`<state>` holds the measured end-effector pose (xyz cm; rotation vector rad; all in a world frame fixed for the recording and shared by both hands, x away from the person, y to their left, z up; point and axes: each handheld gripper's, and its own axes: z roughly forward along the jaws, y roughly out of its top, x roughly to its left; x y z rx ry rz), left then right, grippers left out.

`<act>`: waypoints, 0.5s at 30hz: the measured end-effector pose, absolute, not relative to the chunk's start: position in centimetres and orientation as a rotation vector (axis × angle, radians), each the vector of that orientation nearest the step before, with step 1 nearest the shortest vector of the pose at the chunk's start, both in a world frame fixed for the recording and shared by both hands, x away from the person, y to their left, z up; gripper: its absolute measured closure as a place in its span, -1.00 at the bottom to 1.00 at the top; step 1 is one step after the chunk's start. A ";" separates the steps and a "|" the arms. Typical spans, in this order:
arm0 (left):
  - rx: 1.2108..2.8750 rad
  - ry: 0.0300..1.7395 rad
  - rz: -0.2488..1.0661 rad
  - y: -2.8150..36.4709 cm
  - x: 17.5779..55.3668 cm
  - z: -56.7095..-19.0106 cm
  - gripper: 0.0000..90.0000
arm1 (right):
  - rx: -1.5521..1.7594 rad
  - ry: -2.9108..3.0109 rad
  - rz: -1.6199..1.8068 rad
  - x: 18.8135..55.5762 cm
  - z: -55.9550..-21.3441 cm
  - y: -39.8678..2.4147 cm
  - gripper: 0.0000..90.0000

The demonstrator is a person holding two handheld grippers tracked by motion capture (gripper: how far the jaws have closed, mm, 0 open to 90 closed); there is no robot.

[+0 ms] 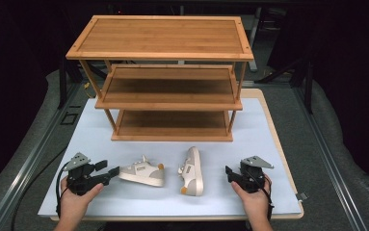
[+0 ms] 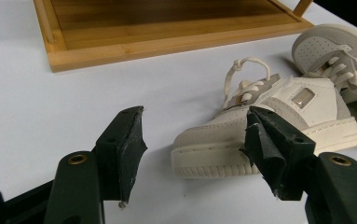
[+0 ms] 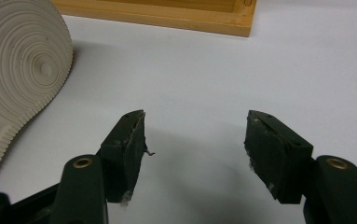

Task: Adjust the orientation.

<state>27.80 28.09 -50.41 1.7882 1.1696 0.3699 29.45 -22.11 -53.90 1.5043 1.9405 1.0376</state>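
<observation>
Two cream and grey sneakers lie on the white mat in front of a wooden shelf rack (image 1: pixel 163 36). The left sneaker (image 1: pixel 142 173) stands upright with its toe towards my left gripper (image 1: pixel 108 168). In the left gripper view that gripper (image 2: pixel 195 126) is open, and the sneaker's toe (image 2: pixel 213 144) sits just beyond the tips, between the jaws, with no pad pressing on it. The right sneaker (image 1: pixel 192 171) lies on its side, sole (image 3: pixel 22 56) facing my right gripper (image 1: pixel 230 173). That gripper (image 3: pixel 195 126) is open over bare mat.
The three-tier rack stands at the back of the white mat (image 1: pixel 269 144), its shelves bare, and its bottom shelf (image 2: pixel 167 28) is close behind the sneakers. The table edge (image 1: pixel 288 159) runs along the right side. A cable (image 1: pixel 58 187) trails from the left gripper.
</observation>
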 end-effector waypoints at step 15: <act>1.798 1.192 0.361 28.6 25.5 -51.2 -0.13 | 1.520 1.920 1.062 29.0 -53.5 -22.7 -0.17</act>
